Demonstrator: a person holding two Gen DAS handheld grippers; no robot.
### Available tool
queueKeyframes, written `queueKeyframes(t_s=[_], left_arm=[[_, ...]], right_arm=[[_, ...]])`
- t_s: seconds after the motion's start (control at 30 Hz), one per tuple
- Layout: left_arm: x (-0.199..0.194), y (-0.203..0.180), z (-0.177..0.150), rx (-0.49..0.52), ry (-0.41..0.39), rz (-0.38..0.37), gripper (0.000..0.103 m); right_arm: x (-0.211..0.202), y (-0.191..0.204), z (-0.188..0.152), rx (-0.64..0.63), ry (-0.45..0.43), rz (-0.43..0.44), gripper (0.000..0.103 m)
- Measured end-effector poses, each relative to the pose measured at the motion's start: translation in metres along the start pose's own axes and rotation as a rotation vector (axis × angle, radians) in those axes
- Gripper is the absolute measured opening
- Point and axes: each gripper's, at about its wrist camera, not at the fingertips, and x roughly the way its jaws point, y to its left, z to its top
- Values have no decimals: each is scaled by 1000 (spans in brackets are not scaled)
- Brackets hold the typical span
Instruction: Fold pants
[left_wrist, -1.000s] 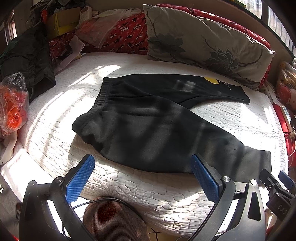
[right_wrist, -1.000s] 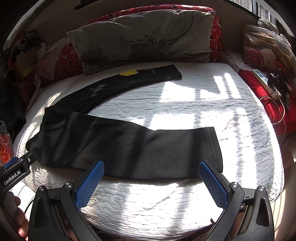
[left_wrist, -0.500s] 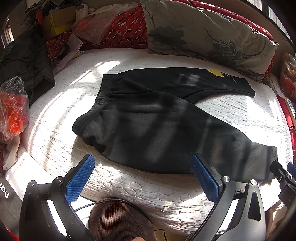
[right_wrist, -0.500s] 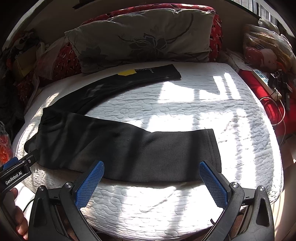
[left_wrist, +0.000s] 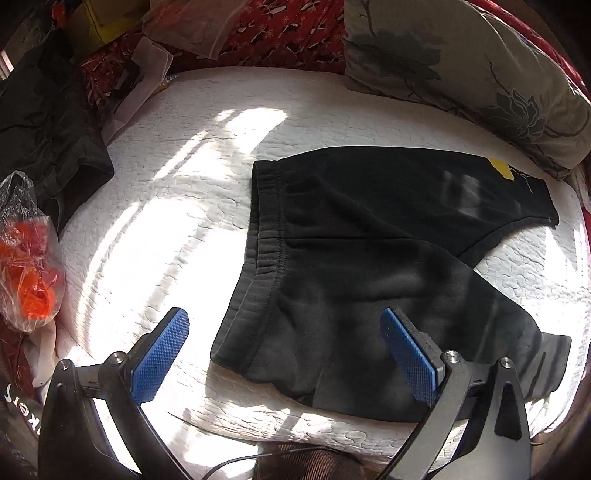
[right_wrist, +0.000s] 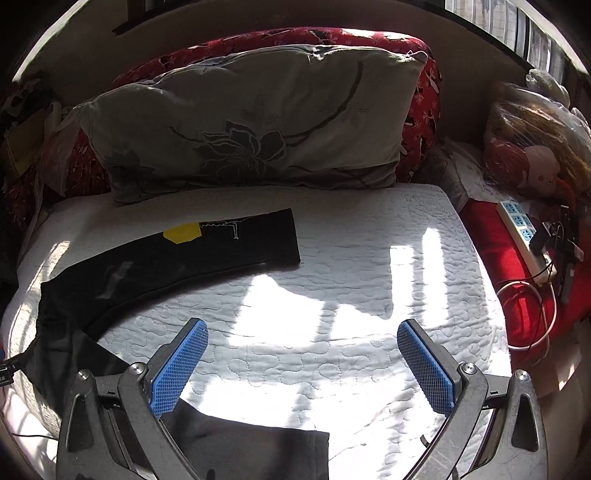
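Black pants (left_wrist: 369, 266) lie flat on the white quilted bed (left_wrist: 166, 206), waistband to the left and legs spread to the right. The far leg carries a yellow patch (right_wrist: 183, 232). My left gripper (left_wrist: 284, 350) is open and empty, hovering over the near waistband corner. My right gripper (right_wrist: 303, 365) is open and empty over the bare quilt (right_wrist: 369, 295), with the near leg's cuff (right_wrist: 280, 450) below its left finger. The far leg (right_wrist: 207, 251) lies ahead to the left.
A grey flowered pillow (right_wrist: 251, 125) leans on red cushions at the back. An orange plastic bag (left_wrist: 29, 258) and dark clothing (left_wrist: 48, 122) sit at the left. A power strip (right_wrist: 521, 229) with cables lies on red cloth at the right.
Both grippers have moved forward over the bed. The left one now hangs above the waistband corner; the right one has passed over the near leg's cuff. Both stay open.
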Motion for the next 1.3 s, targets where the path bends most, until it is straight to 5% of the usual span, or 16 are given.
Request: queueKeyframes(t_s=[0.2, 0.43, 0.57, 0.63, 0.77, 0.97, 1.3], left_arm=[[64, 18, 44, -34, 236, -97, 103], [112, 34, 78, -183, 373, -218, 103], [125, 50, 85, -275, 403, -276, 103], [130, 56, 87, -302, 422, -325, 103], [134, 59, 95, -312, 435, -365, 103], [147, 57, 107, -322, 465, -406, 103], [148, 26, 116, -162, 433, -461, 96]], right_arm=[[91, -13, 69, 2, 105, 49, 97], [189, -1, 106, 68, 272, 171, 84], [221, 3, 113, 84, 326, 218, 79], [232, 4, 114, 91, 359, 258, 67], [232, 11, 113, 51, 346, 300, 58], [237, 5, 115, 90, 355, 321, 56], [245, 4, 125, 100, 361, 312, 59]])
